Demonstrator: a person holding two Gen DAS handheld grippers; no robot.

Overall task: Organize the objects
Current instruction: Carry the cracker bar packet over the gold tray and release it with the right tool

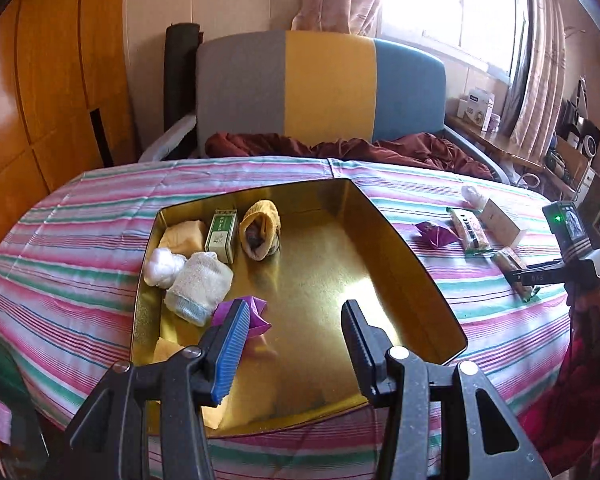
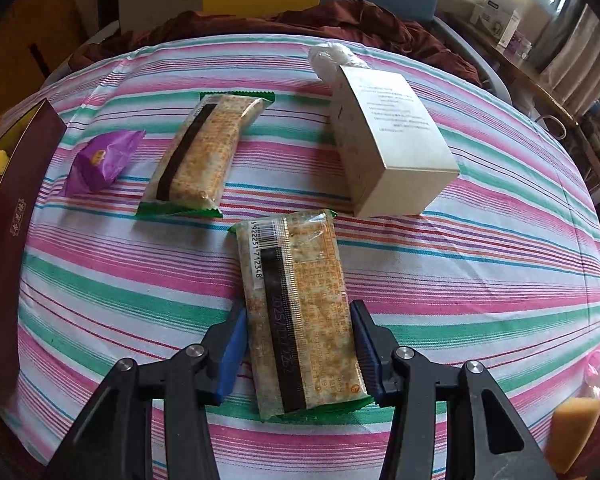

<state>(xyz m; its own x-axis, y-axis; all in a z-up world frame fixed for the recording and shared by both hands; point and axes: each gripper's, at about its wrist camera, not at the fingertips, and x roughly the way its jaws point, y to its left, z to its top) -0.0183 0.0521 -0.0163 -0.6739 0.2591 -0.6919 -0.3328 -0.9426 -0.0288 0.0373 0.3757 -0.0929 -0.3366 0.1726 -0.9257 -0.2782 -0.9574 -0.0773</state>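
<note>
A gold tin tray (image 1: pixel 380 240) lies on the striped bedspread. It holds a yellow sock roll (image 1: pixel 260 232), a green box (image 1: pixel 221 234), a white sock roll (image 1: pixel 198 286), a white plastic wad (image 1: pixel 162 266) and a purple packet (image 1: pixel 256 312). My left gripper (image 1: pixel 296 320) is open and empty above the tray. In the right wrist view, my right gripper (image 2: pixel 298 328) is open around a cracker packet (image 2: pixel 300 304) lying on the bedspread, fingers on either side. A second cracker packet (image 2: pixel 202 152), a purple packet (image 2: pixel 104 158) and a white box (image 2: pixel 388 140) lie beyond.
The tray's dark red outer wall (image 2: pixel 8 216) shows at the left of the right wrist view. A crumpled plastic bag (image 2: pixel 332 58) lies behind the white box. A maroon blanket (image 1: pixel 340 148) and a tricolour headboard (image 1: pixel 320 84) are at the far end. A cluttered shelf (image 1: pixel 540 152) stands at right.
</note>
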